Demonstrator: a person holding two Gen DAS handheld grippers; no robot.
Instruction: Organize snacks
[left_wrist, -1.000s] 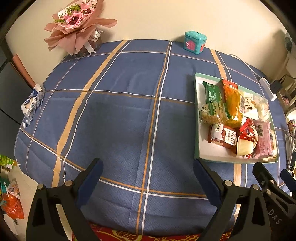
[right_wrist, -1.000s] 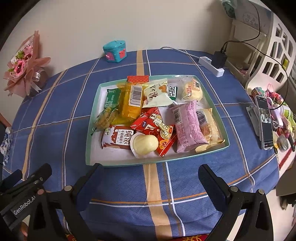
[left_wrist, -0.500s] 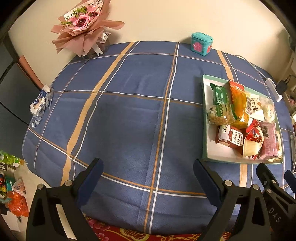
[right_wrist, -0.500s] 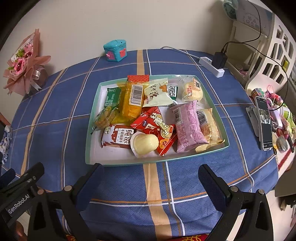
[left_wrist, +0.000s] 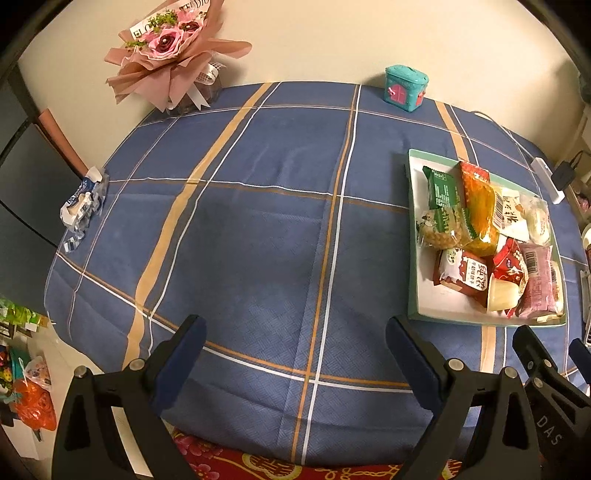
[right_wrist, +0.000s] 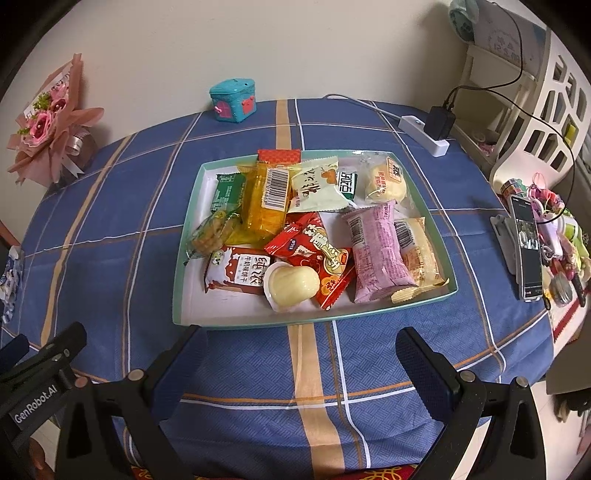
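All the snacks (right_wrist: 306, 229) lie heaped in the tray (right_wrist: 184, 280) on the bench; both grippers' jaws gape wide, empty: either unsorted or gathered.

Setting: a lived-in home, probably a dining or living area. The surface (right_wrist: 236, 369) carries a blue plaid tablecloth (left_wrist: 258, 229) and stands against a plain cream wall (right_wrist: 295, 44). Domestic items confirm this: a pink-wrapped flower bouquet (left_wrist: 170, 51), a teal house-shaped box (right_wrist: 233, 99), a white power strip (right_wrist: 424, 134) with a charger plugged in, a smartphone (right_wrist: 526, 245) among trinkets, a white cut-out shelf unit (right_wrist: 546, 92), and a tray (right_wrist: 186, 236) of packaged snacks (right_wrist: 376, 251).
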